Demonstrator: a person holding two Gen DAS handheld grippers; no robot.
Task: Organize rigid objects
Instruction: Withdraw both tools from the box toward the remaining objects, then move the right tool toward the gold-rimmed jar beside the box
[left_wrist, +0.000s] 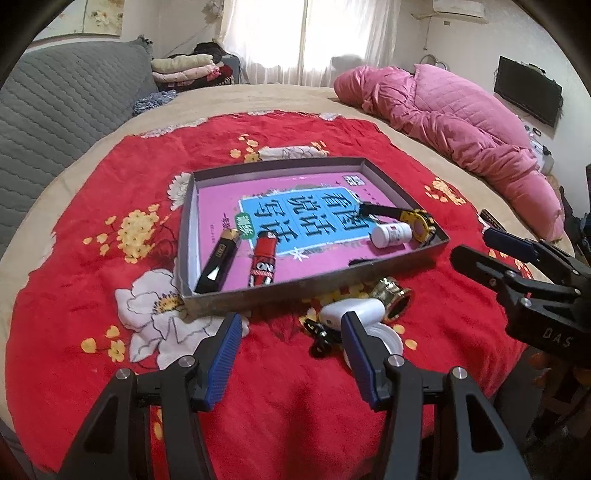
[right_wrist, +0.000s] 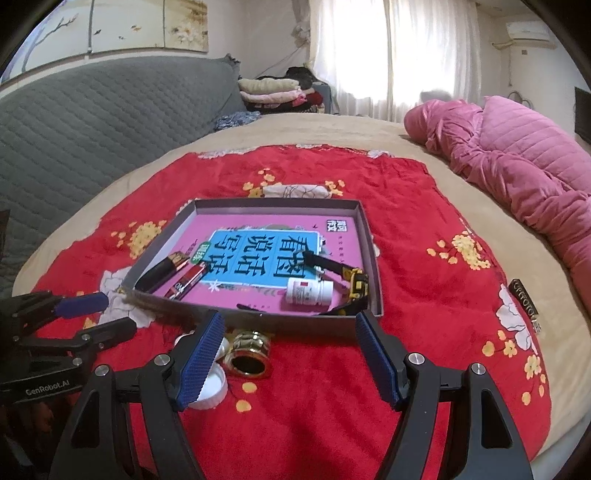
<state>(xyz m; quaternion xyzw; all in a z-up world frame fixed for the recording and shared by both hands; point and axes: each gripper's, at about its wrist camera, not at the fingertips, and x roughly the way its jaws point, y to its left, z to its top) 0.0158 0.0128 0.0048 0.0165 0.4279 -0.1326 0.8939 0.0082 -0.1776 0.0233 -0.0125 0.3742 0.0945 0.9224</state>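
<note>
A shallow grey box (left_wrist: 258, 291) (right_wrist: 295, 325) with a pink book as its floor lies on the red blanket. In it lie a black lighter (left_wrist: 218, 262) (right_wrist: 159, 275), a red lighter (left_wrist: 263, 263) (right_wrist: 186, 282), a white bottle (left_wrist: 391, 234) (right_wrist: 308, 291) and a yellow-black watch (left_wrist: 421, 225) (right_wrist: 358, 284). In front of the box lie a gold ring-shaped piece (left_wrist: 393, 295) (right_wrist: 249, 354), a white case (left_wrist: 351, 312), a black clip (left_wrist: 319, 334) and a white cap (right_wrist: 210, 387). My left gripper (left_wrist: 291, 350) is open and empty above the blanket. My right gripper (right_wrist: 288, 362) is open and empty, beside the gold piece.
A pink quilt (left_wrist: 454, 122) (right_wrist: 517, 155) lies at the right on the beige bed. A grey padded headboard (left_wrist: 62, 99) is at the left. A black tagged item (right_wrist: 524, 304) lies at the blanket's right edge. Folded clothes (left_wrist: 188, 68) are at the back.
</note>
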